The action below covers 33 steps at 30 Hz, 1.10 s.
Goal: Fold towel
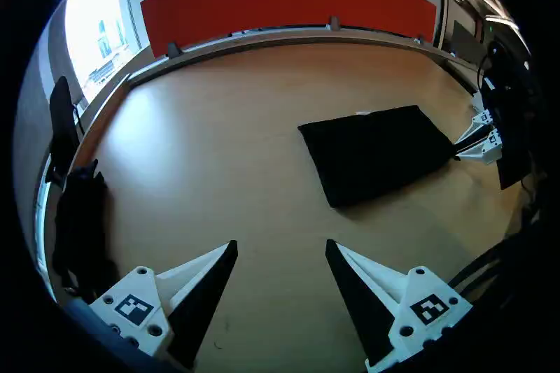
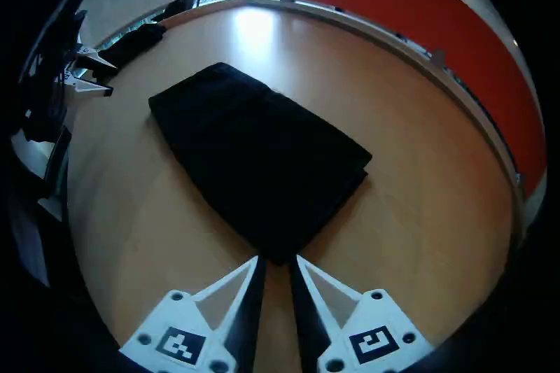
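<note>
Right gripper [image 2: 276, 259] fingers narrow, nr closed; can't tell if pinching. Risk as I see it: bite on corner tip only, cloth slips out on lift, stacked layers splay. Towel [image 2: 259, 156] lies folded on table [image 2: 420, 184], near corner btwn right tips; left gripper [image 1: 280, 243] wide, well apart.

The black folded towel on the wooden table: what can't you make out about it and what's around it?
- Layers of the black folded towel: right gripper view, dark cloth swallows the folds.
- Whether the right gripper pinches its near corner: right gripper view, black on black hides any contact.
- White speck at its far edge: left gripper view, too small.
- Dark bundle at left: left gripper view, too dark to identify.
</note>
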### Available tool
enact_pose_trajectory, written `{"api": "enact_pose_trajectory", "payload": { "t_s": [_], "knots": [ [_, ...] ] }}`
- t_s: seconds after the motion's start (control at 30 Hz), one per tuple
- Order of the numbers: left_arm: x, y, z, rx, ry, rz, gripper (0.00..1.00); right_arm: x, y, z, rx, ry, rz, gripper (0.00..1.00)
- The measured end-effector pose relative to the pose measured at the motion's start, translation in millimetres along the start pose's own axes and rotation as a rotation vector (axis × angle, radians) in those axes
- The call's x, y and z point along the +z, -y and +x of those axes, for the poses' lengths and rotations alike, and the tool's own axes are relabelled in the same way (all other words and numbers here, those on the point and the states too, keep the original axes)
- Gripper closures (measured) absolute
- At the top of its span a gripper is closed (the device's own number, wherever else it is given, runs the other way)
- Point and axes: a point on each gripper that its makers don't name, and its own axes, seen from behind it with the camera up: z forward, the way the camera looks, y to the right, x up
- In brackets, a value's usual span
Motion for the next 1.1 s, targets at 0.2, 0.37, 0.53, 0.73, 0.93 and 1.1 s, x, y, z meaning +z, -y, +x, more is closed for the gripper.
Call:
{"api": "enact_pose_trajectory", "payload": {
  "t_s": [0.2,0.37,0.53,0.73,0.93,1.1],
  "knots": [
    [0.2,1.1,2.2,0.002,-0.002,0.002,0.07,0.2,-2.9,3.0,0.013,-0.010,-0.001,0.88],
    [1.5,0.3,3.4,-0.002,-0.001,0.003,0.07,-2.1,-1.6,7.8,0.010,-0.032,0.011,0.89],
    [2.5,-1.1,4.7,-0.004,-0.002,0.002,0.07,-5.5,-3.2,13.2,0.000,-0.057,-0.005,0.89],
    [3.5,-3.1,5.5,-0.005,-0.001,0.003,0.07,-12.3,-6.3,17.5,0.006,-0.078,-0.029,0.89],
    [3.7,-4.6,7.6,-0.006,-0.004,0.005,0.06,-31.4,-11.7,25.8,-0.002,-0.108,-0.059,0.90],
    [3.7,-7.2,10.2,-0.007,-0.007,0.004,0.07,-53.9,-20.8,38.3,-0.019,-0.138,-0.098,0.90]
  ]
}}
